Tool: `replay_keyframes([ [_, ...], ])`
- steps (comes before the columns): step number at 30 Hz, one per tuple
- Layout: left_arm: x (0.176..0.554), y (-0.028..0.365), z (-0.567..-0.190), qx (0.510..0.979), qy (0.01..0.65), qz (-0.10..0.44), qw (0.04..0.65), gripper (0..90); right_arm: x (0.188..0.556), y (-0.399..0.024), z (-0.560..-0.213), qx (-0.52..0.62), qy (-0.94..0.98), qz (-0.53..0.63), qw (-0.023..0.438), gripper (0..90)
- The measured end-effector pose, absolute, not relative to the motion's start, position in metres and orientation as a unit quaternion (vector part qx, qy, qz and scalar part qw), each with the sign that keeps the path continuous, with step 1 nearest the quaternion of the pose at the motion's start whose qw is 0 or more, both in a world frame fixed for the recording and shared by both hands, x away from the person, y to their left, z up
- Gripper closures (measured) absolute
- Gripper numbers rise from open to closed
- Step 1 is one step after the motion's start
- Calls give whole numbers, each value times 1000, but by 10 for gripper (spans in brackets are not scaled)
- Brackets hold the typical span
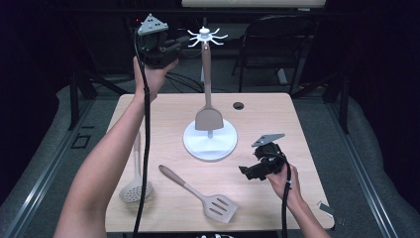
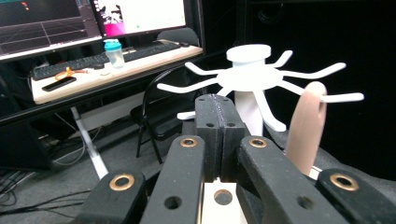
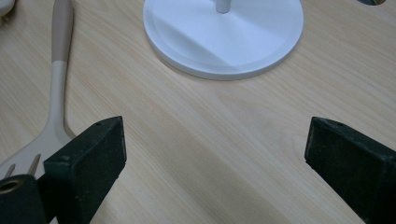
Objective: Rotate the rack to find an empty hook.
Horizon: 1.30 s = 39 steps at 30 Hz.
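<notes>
beige spatula (image 1: 206, 101) hangs from white rack (image 1: 210, 141).

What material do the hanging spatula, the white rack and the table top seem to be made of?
Hanging spatula: probably silicone or soft plastic, a matte taupe with no glare.
White rack: likely painted metal or hard plastic; its round base has a smooth, faintly glossy surface and its thin arms stay straight.
Table top: light wood or wood-look laminate, with fine straight grain lines and a satin finish.

Black folding chair (image 1: 270, 37) behind the table, monitors (image 2: 93, 18), keyboard (image 2: 100, 58), teal-capped bottle (image 2: 114, 52) on a desk.
</notes>
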<state>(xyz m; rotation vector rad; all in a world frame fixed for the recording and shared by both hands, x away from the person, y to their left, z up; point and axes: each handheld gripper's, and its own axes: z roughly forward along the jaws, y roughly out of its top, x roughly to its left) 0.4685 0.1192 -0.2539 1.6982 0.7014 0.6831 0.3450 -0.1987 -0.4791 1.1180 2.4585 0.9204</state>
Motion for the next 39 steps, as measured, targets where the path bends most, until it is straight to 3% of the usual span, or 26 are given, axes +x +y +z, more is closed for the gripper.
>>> replay_keyframes([
  [26, 426, 129, -253, 710, 265, 283, 588, 900, 345, -197, -479, 386, 855, 315, 142, 53],
  [39, 434, 116, -253, 724, 262, 286, 570, 900, 346, -198, -479, 386, 856, 313, 141, 53],
])
